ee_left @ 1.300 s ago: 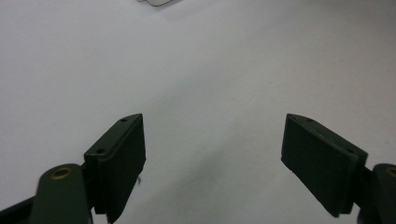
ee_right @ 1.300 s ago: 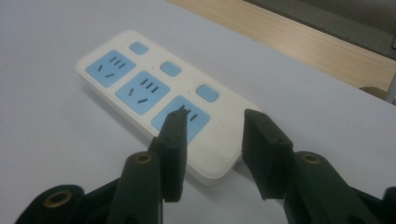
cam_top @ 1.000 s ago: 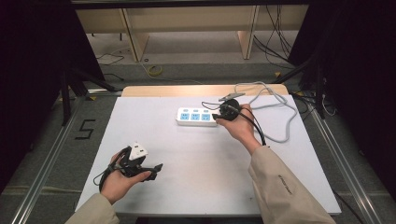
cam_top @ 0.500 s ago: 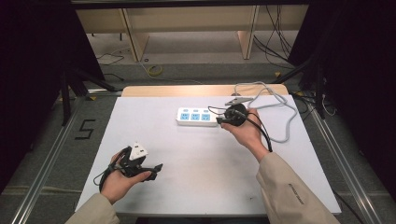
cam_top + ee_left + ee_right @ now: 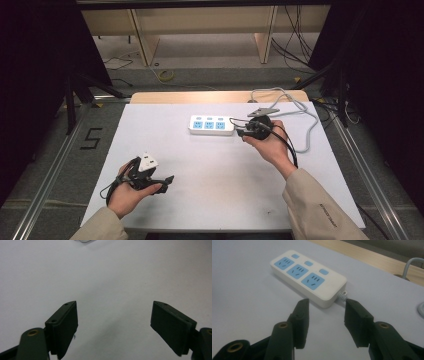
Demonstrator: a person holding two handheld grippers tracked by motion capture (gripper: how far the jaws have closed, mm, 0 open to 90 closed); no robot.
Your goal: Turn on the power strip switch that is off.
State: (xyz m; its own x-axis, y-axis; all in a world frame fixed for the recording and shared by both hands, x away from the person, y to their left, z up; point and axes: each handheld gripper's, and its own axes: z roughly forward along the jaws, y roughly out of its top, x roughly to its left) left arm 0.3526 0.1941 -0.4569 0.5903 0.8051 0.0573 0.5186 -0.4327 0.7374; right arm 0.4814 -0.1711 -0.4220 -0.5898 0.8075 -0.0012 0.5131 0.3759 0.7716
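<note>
Just beyond right gripper (image 5: 325, 303): power strip (image 5: 308, 277).

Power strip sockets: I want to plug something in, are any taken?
All free. The power strip shows three blue sockets, no plug in any.

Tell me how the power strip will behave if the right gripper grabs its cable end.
The power strip looks rigid and flat, so it probably won't tip or roll. Its smooth plastic may slip between the right gripper pads. The attached grey cable will likely drag and resist.
</note>
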